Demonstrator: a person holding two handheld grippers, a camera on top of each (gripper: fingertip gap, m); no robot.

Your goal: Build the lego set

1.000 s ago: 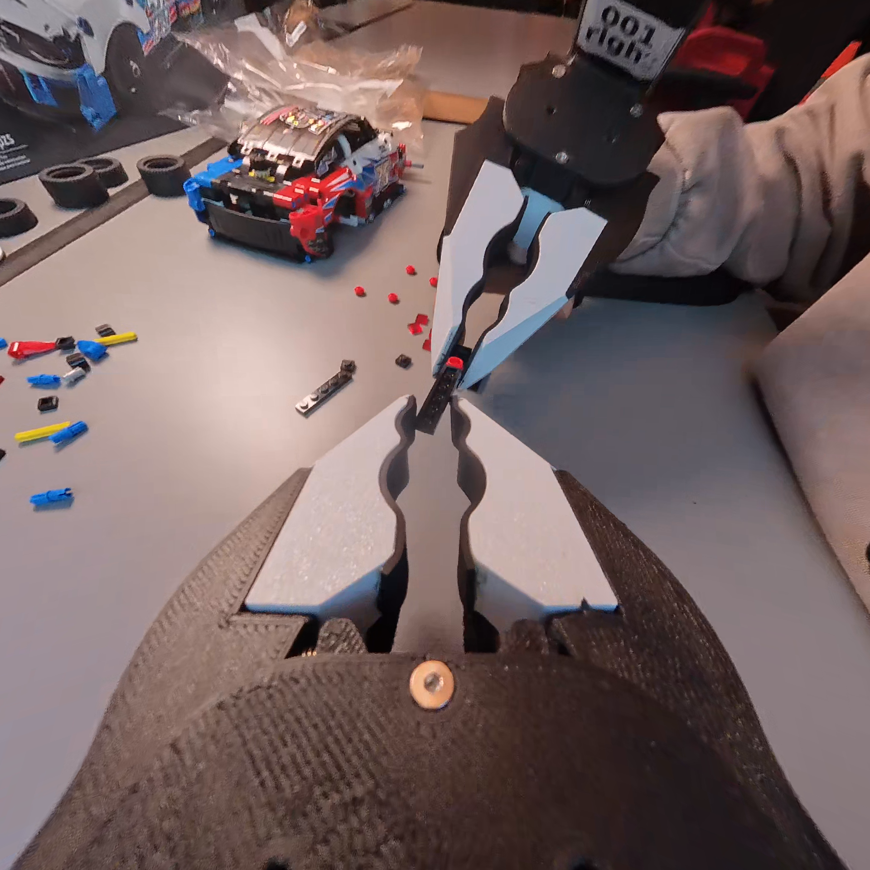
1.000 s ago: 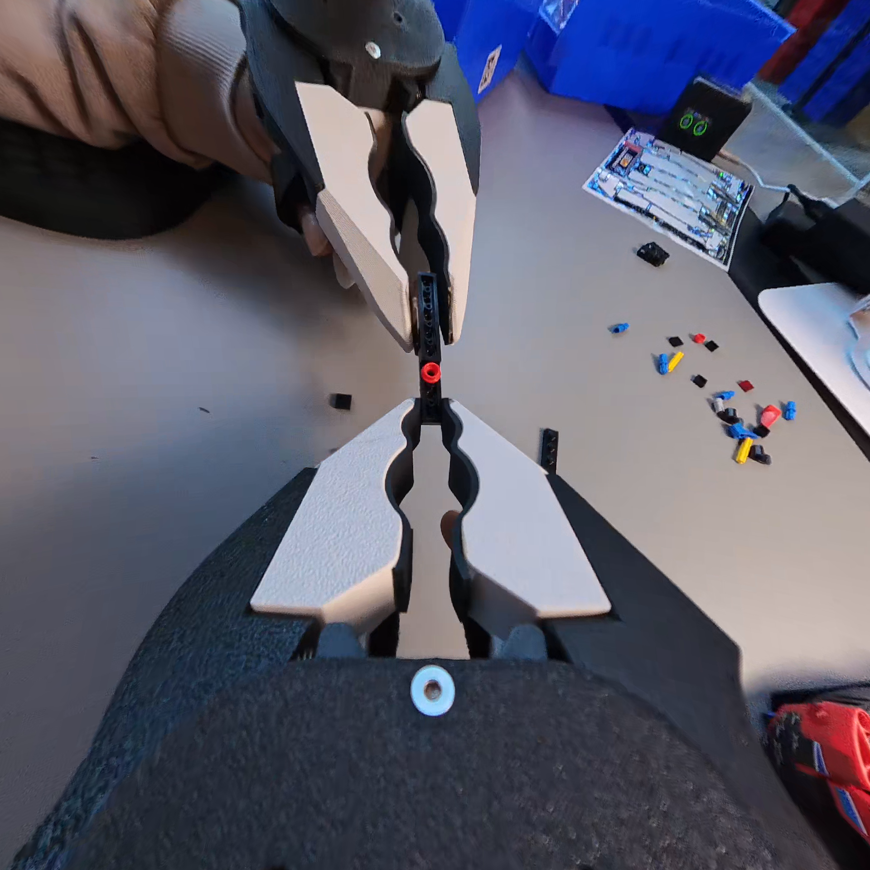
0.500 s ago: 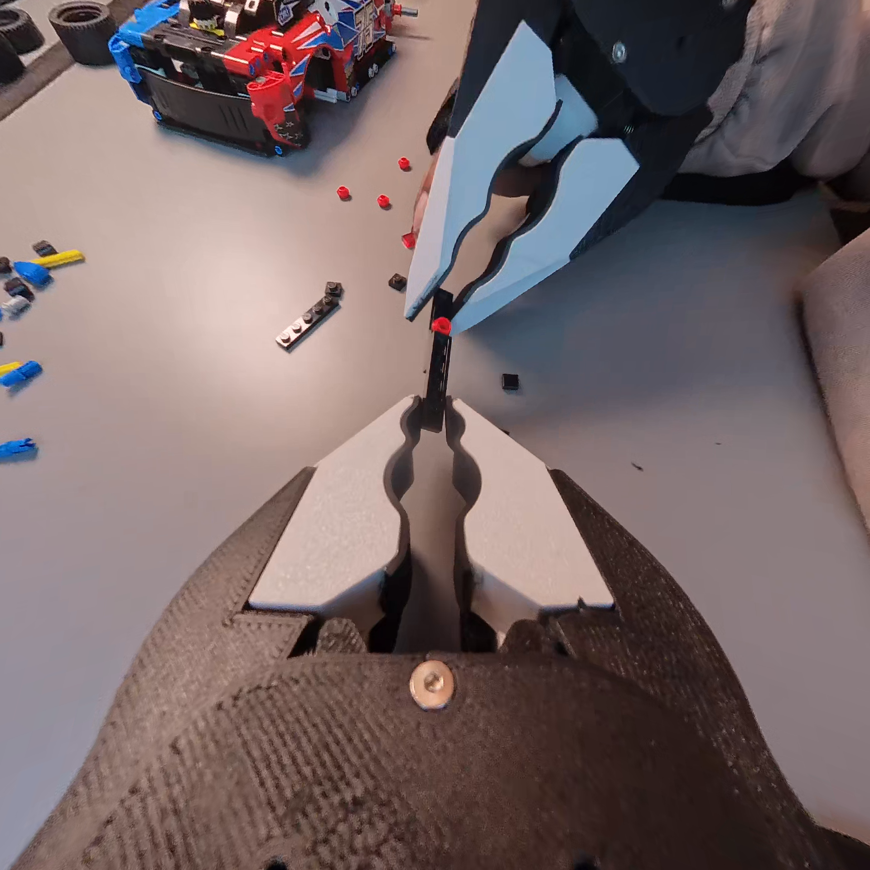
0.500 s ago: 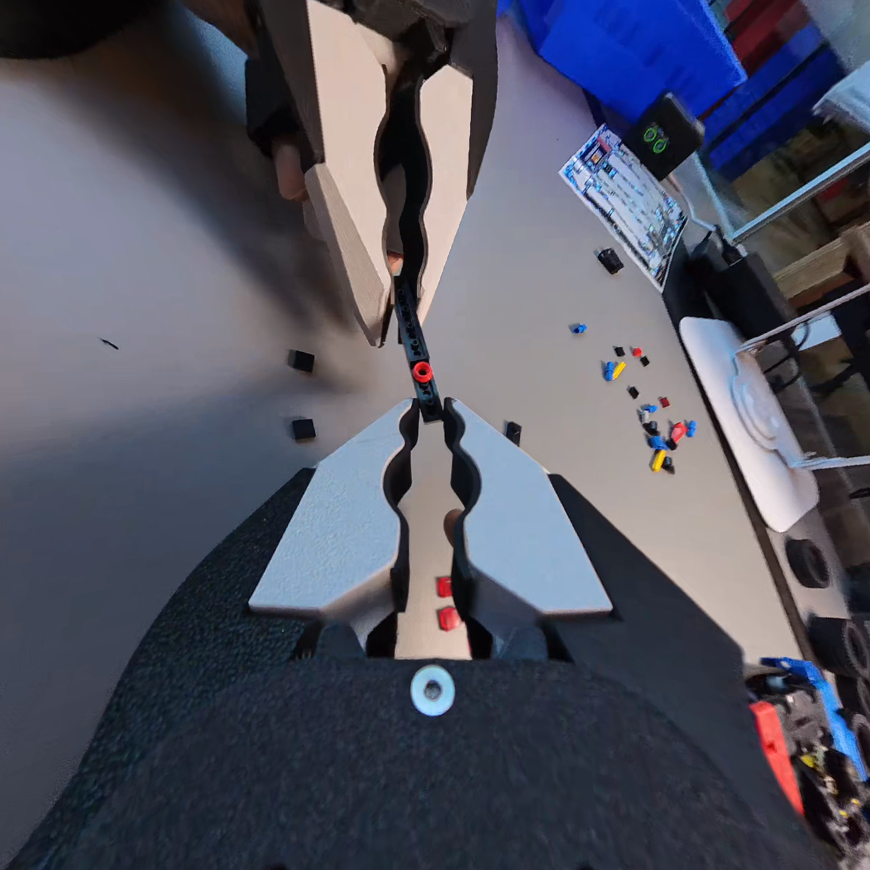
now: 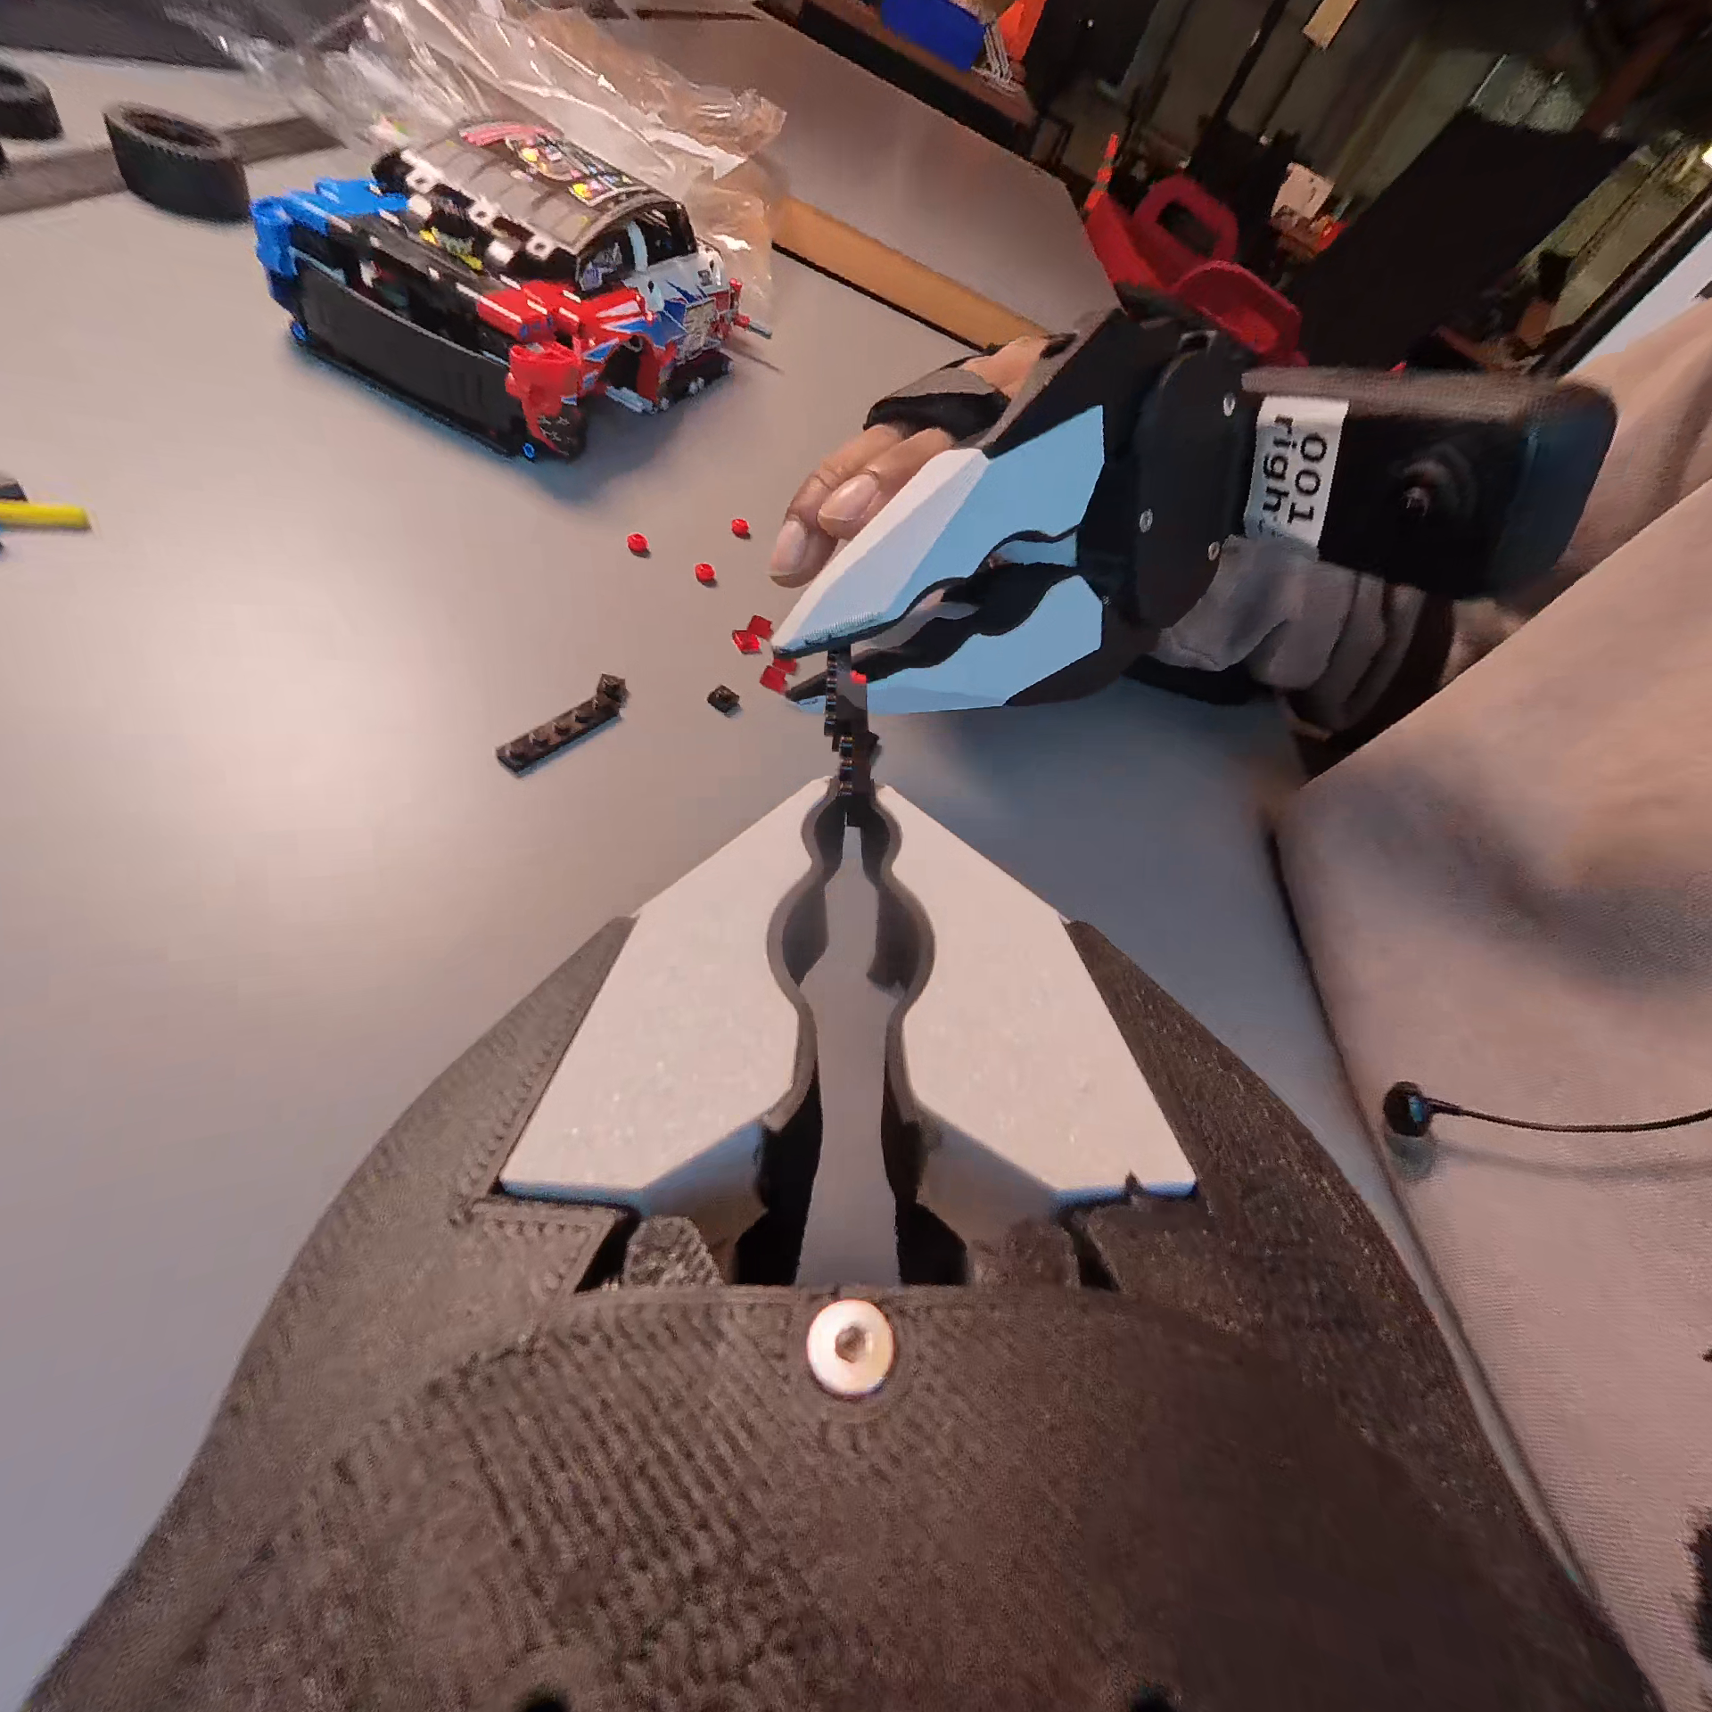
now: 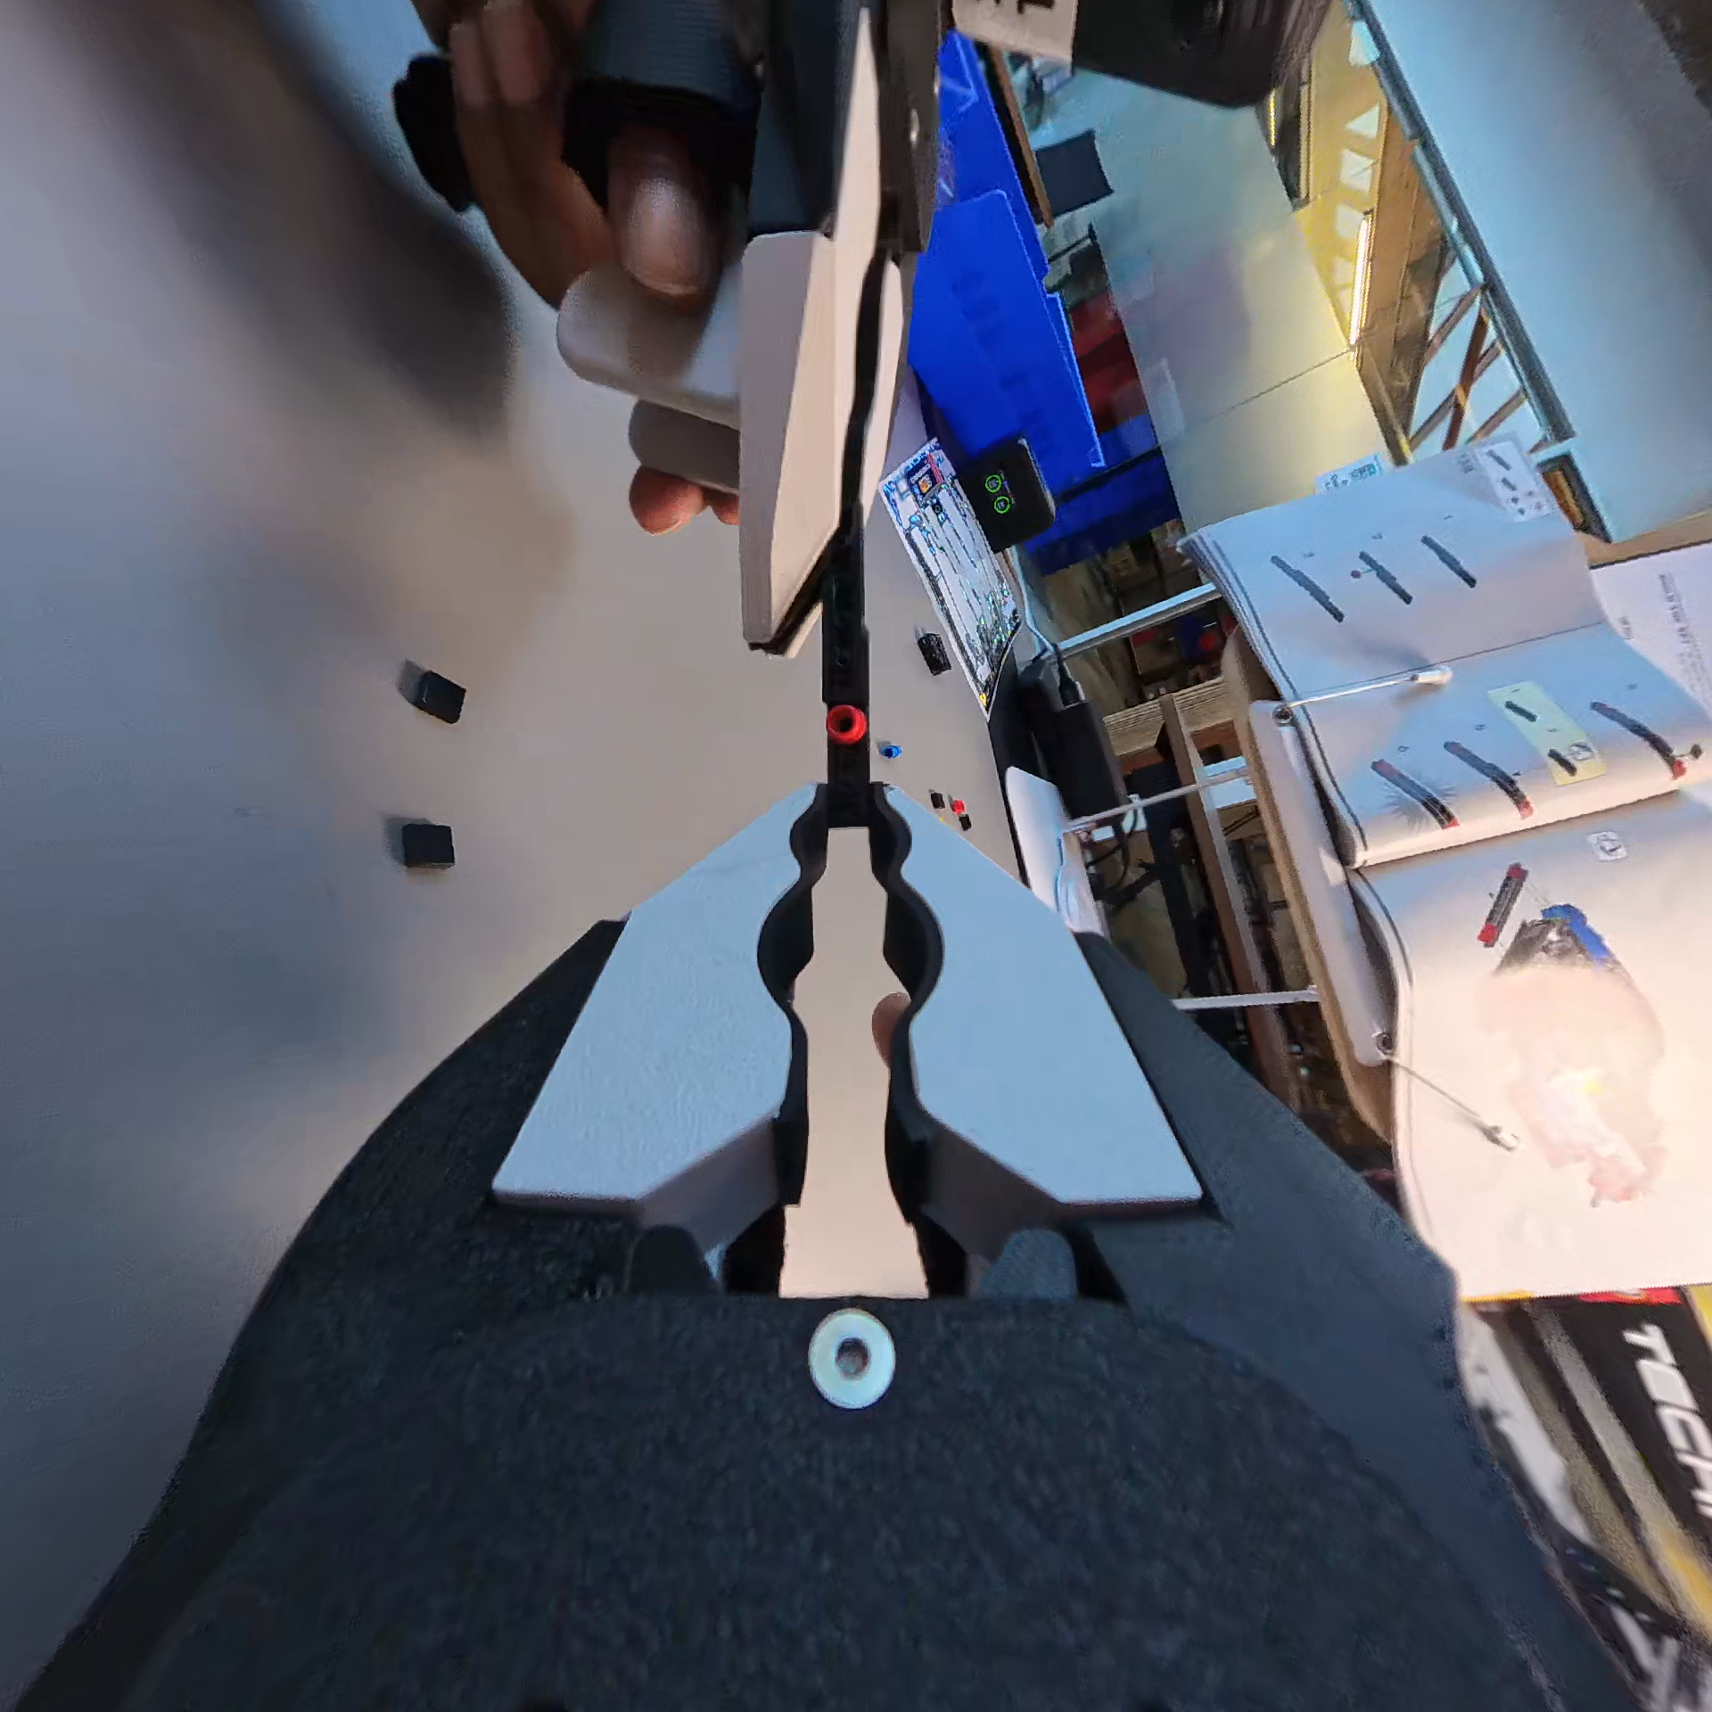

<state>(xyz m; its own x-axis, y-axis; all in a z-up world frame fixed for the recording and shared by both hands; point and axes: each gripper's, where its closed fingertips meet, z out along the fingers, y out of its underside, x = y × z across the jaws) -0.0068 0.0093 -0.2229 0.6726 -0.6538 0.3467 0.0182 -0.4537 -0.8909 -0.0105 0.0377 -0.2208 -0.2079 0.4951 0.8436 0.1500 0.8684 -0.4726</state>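
A thin black lego strip [image 5: 845, 732] with a red round stud [image 6: 845, 723] on it hangs in the air above the grey table [image 5: 278, 880]. My left gripper [image 5: 848, 799] is shut on its near end. My right gripper [image 5: 815, 672] comes in from the right, turned on its side, and is shut on the far end. In the right wrist view my right gripper [image 6: 848, 799] grips the strip [image 6: 845, 667], and the left gripper [image 6: 804, 623] clamps its other end from above. The part-built red, blue and black car [image 5: 500, 296] stands at the far left.
Small red pieces [image 5: 704, 572], a black plate [image 5: 560, 724] and a small black piece [image 5: 723, 698] lie near the grippers. A tyre [image 5: 176, 159] and a plastic bag [image 5: 574, 83] lie behind the car. The open instruction booklet [image 6: 1482, 741] stands right; two black pieces [image 6: 428, 845] lie left. Left and right tips are no more than a few centimetres apart.
Both grippers have kept hold of the strip and lifted and turned it. The right gripper has rolled onto its side and now reaches in from the right.
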